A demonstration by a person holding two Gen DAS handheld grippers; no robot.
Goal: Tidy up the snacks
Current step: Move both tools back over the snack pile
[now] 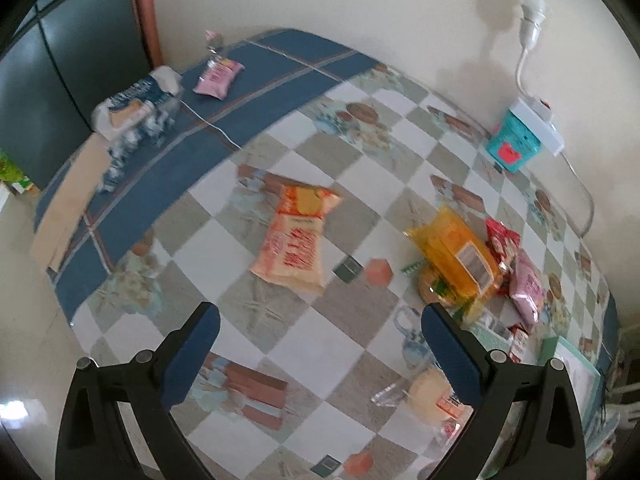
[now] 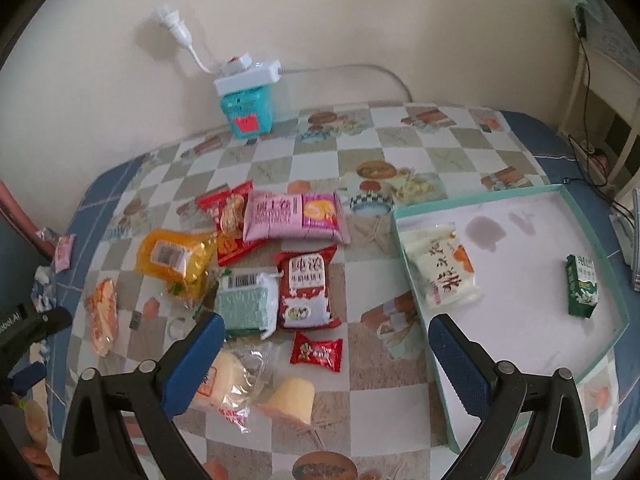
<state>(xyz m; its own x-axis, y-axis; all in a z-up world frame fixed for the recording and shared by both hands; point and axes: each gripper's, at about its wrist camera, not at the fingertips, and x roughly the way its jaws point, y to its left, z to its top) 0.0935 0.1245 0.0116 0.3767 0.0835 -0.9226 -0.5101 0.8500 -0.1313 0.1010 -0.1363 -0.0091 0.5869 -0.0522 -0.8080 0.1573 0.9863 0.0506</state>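
Note:
Snack packets lie scattered on a checked tablecloth. In the right wrist view a shallow teal-rimmed box [image 2: 404, 240] holds a white packet [image 2: 442, 266] and a green carton [image 2: 582, 286]. Left of it lie a pink packet [image 2: 296, 216], a red-and-white packet [image 2: 306, 288], a yellow bag [image 2: 172, 258], a green-white packet [image 2: 248, 300] and a small red candy [image 2: 316, 354]. My right gripper [image 2: 326, 354] is open and empty above the candy. In the left wrist view my left gripper [image 1: 320, 344] is open and empty, near an orange packet [image 1: 298, 236].
A teal box with a white power strip [image 2: 246, 96] stands at the wall. A pink packet [image 1: 218, 78] and a blue-white bag [image 1: 136, 104] lie at the table's far left corner. A clear-wrapped pastry [image 2: 228, 388] lies by my right gripper's left finger.

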